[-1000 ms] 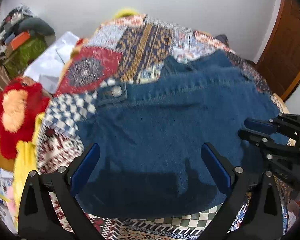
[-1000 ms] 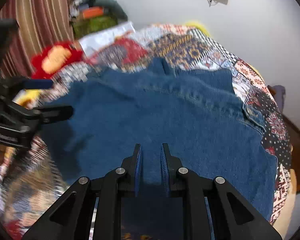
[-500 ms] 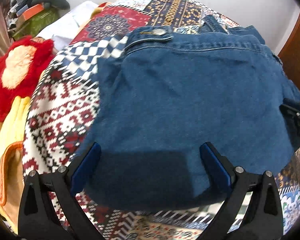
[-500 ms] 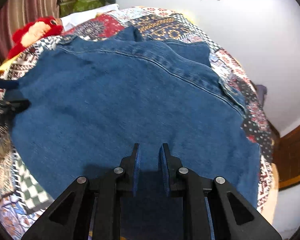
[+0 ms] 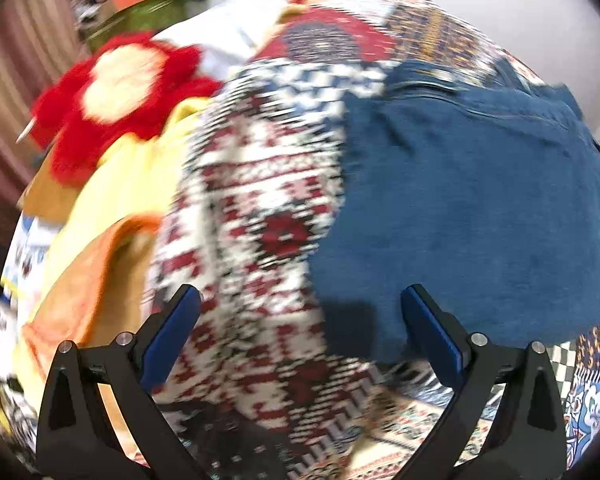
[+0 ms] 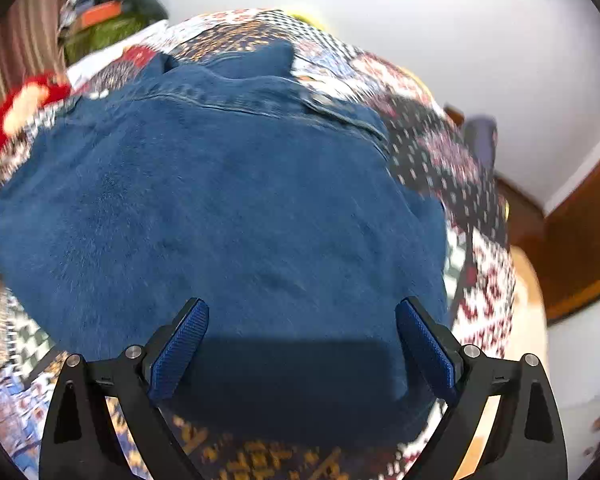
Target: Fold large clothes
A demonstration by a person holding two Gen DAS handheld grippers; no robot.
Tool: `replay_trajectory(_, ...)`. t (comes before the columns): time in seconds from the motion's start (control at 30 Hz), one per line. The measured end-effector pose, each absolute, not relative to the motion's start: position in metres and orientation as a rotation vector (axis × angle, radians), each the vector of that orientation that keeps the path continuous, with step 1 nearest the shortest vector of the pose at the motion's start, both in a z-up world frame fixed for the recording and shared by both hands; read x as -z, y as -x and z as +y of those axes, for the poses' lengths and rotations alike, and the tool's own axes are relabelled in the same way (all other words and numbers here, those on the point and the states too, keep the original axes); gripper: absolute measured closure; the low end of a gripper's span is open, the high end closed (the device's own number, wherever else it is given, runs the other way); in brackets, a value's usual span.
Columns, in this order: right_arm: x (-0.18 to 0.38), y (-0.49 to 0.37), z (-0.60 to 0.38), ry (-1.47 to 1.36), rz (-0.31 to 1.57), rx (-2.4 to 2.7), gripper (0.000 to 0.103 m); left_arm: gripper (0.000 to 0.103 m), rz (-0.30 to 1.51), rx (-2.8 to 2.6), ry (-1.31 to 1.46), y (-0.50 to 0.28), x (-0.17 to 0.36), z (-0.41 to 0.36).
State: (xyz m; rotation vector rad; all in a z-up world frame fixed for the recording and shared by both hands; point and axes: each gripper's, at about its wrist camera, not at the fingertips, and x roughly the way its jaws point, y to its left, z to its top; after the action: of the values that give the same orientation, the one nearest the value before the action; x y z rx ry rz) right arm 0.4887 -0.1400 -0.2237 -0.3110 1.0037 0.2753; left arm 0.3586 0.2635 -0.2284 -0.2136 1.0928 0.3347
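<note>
A blue denim garment [image 6: 228, 216] lies folded flat on a patterned bedspread [image 5: 268, 208]; it also shows at the right of the left wrist view [image 5: 468, 208]. My left gripper [image 5: 300, 332] is open and empty, over the bedspread just left of the denim's near corner. My right gripper [image 6: 300, 340] is open and empty, above the denim's near edge. Both views are blurred by motion.
A red and cream plush toy [image 5: 116, 92] and yellow and orange cloths [image 5: 112, 216] lie at the left of the bed. A white cloth [image 5: 228, 36] and piled items [image 5: 140, 4] sit at the back left. A wooden door [image 6: 580, 240] stands at the right.
My right gripper has opened from shut. My left gripper has moved left, off the denim and over the bedspread. The denim stays flat on the bed.
</note>
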Motion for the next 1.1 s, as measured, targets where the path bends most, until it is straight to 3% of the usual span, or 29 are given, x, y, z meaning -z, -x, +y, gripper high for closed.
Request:
replay_trajectory(0.33, 0.209, -0.473, -0.174, 0.183, 1.021, -0.217, 0.008, 0.001, 1.065, -0.347, 0.244, -0.336, 0.208, 0.261)
replay_trajectory(0.73, 0.148, -0.436, -0.123, 0.187, 0.835, -0.372, 0.008, 0.001, 0.953, -0.145, 0.522, -0.332, 0.193, 0.213)
replay_trajectory(1.1, 0.215, -0.453, -0.083, 0.169, 1.010, -0.475, 0.008, 0.001, 1.029, -0.035, 0.712, -0.360, 0.249, 0.206)
